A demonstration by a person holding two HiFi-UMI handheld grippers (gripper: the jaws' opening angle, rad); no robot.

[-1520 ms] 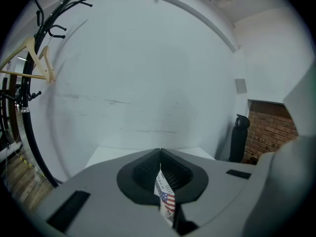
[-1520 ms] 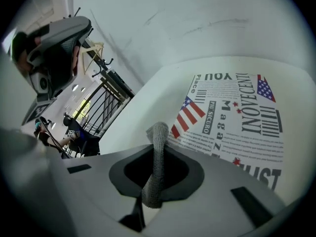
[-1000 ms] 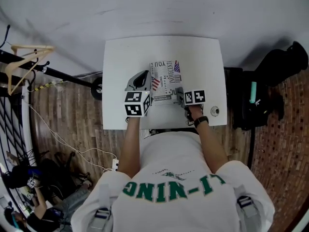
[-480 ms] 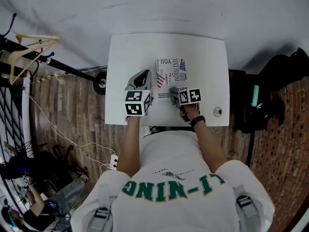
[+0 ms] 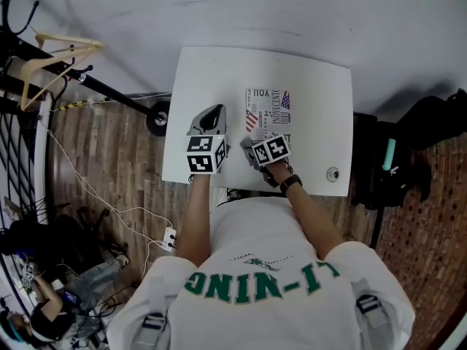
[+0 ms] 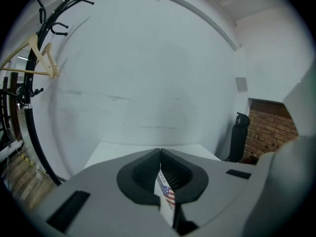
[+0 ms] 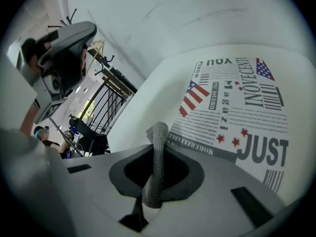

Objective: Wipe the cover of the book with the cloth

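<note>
The book [image 5: 268, 114], a magazine-style cover with black lettering and flag prints, lies flat on the white table [image 5: 314, 86]. My right gripper [image 5: 249, 154] is at the cover's near left corner, shut on a grey cloth [image 7: 157, 154]. The cloth sticks out past the jaws as a rolled strip toward the book [image 7: 237, 102]. My left gripper [image 5: 212, 117] hovers just left of the book with its jaws shut. In the left gripper view only a sliver of the book [image 6: 167, 195] shows through the slit below the closed tips of that gripper [image 6: 160, 153].
A small round fitting [image 5: 333, 173] sits at the table's near right corner. A black coat rack with a wooden hanger [image 5: 58, 49] stands to the left. A black bag [image 5: 430, 119] and a teal bottle [image 5: 389, 154] are to the right. Cables [image 5: 109, 210] trail over the wooden floor.
My right gripper has slid left with the cloth along the book's near edge, from its right corner to its left corner. The left gripper has stayed beside the book.
</note>
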